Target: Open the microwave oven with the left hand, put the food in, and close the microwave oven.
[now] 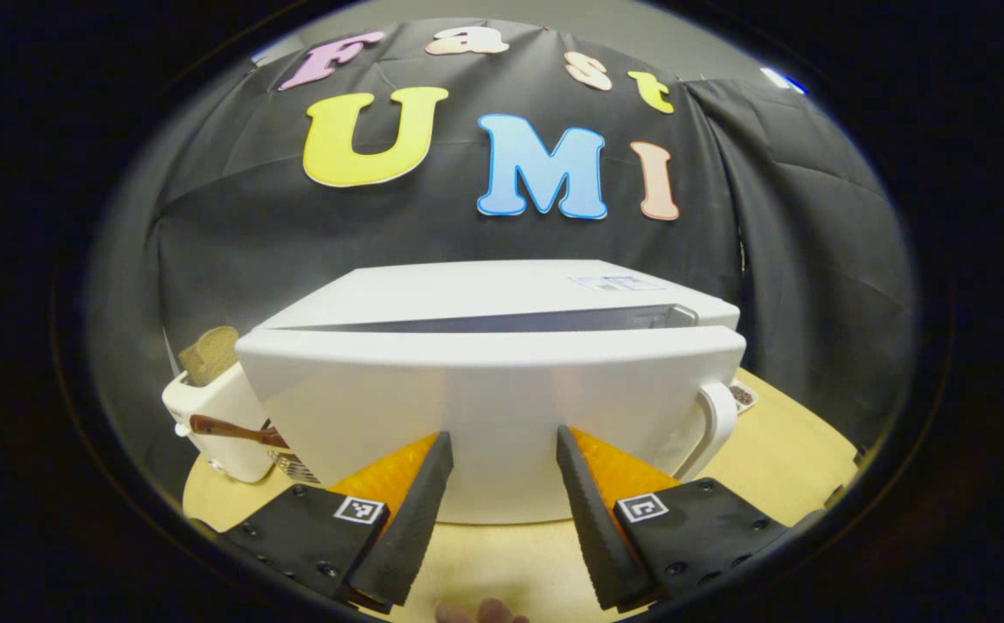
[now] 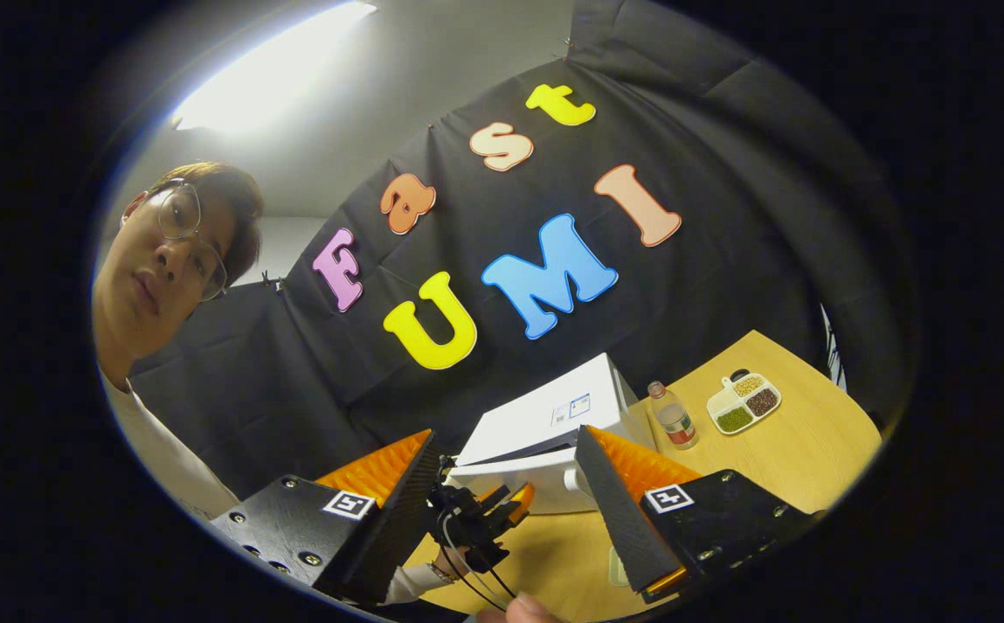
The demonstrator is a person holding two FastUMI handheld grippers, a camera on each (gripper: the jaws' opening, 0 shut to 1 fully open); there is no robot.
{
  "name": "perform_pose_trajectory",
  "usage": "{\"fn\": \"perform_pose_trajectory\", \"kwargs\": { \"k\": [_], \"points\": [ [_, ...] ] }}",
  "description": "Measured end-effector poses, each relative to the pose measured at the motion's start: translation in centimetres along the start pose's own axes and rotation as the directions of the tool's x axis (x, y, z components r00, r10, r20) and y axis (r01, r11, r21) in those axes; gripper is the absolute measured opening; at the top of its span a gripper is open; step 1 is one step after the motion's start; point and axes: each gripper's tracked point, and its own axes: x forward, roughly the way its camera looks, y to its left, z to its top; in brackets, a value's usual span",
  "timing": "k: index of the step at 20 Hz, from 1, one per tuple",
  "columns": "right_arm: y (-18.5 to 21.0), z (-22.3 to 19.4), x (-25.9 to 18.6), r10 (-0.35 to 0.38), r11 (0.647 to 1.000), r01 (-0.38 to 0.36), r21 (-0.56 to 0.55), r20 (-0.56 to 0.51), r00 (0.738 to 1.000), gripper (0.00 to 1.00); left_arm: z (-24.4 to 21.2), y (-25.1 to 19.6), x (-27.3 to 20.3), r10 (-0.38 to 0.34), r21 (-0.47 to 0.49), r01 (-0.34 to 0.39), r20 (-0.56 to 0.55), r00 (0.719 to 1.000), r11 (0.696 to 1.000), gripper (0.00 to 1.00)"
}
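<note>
The left gripper [image 1: 502,472] faces the smooth white microwave [image 1: 502,381] on the wooden table [image 1: 779,450], its ridged fingers spread wide, gripping nothing. The door sits slightly ajar, its curved handle [image 1: 714,424] at three o'clock. A toaster [image 1: 221,424] stands at nine o'clock. The right gripper [image 2: 511,484] is spread apart, also empty; a divided dish [image 2: 744,402] lies at two o'clock.

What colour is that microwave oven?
White all over, door and handle included. The microwave oven shows best in the left gripper view.
</note>
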Motion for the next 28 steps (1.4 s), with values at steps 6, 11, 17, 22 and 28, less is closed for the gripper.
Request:
{"fn": "perform_pose_trajectory", "kwargs": {
  "k": [6,11,17,22,28],
  "points": [
    [-0.7,-0.5,0.9,-0.011,1.000,0.011,0.006,-0.012,1.000,0.97,0.2,-0.5,1.8,0.000,-0.023,0.000,-0.004,1.000,1.000,0.83],
    [-0.9,-1.0,1.7,-0.015,1.000,0.015,-0.004,-0.036,0.999,0.97,0.6,-0.1,1.9,0.009,-0.067,-0.009,0.004,1.000,0.998,0.83],
    [-0.1,-2.1,1.5,0.000,1.000,-0.001,-0.021,-0.065,0.998,0.98,1.2,-0.3,2.8,0.004,-0.070,-0.002,0.036,0.999,0.998,0.83],
    [0.0,-2.4,-0.4,-0.012,1.000,0.011,-0.021,-0.057,0.998,0.97,-0.6,-2.8,1.3,-0.039,-0.041,0.037,-0.033,0.999,0.998,0.83],
    [-3.5,0.4,-2.9,-0.119,0.992,0.118,-0.036,-0.009,0.993,0.97,0.5,-6.8,-8.2,-0.091,-0.104,0.084,-0.062,0.994,0.991,0.83]
  ]
}}
